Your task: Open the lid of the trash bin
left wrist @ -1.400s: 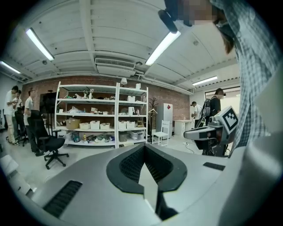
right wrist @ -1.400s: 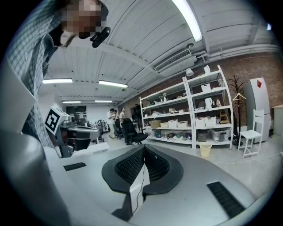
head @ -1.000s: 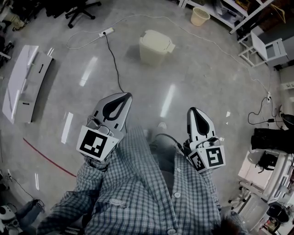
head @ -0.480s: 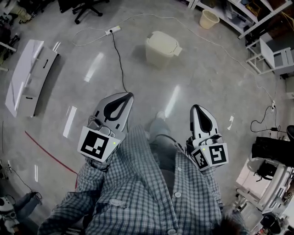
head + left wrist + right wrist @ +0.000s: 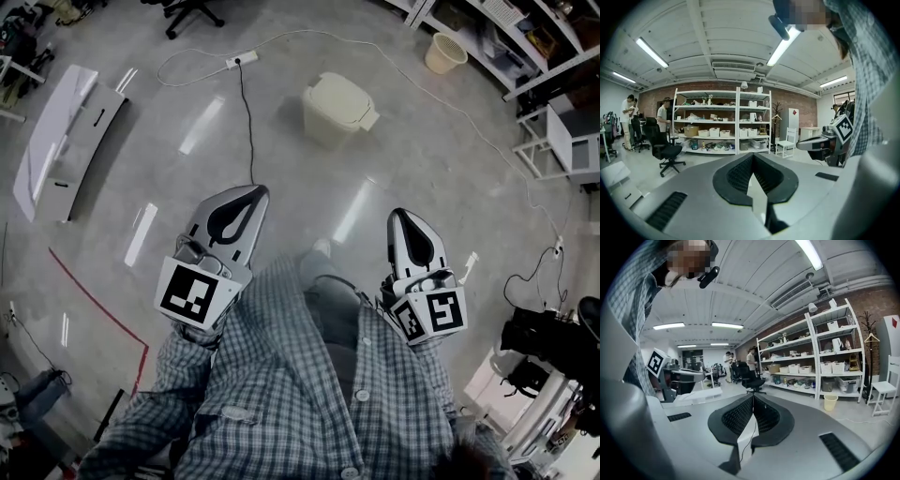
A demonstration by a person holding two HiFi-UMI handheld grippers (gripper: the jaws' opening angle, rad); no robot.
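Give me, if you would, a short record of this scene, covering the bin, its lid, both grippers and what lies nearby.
bin: cream, standing on the floor, ahead of both grippers
lid: down, not yet opened
left gripper: jaws together, nothing held, well short of the bin
right gripper: jaws together, nothing held, well short of the bin
nearby: power strip with a cable to the bin's left; wastebasket beyond it to the right; white panel lying at far left
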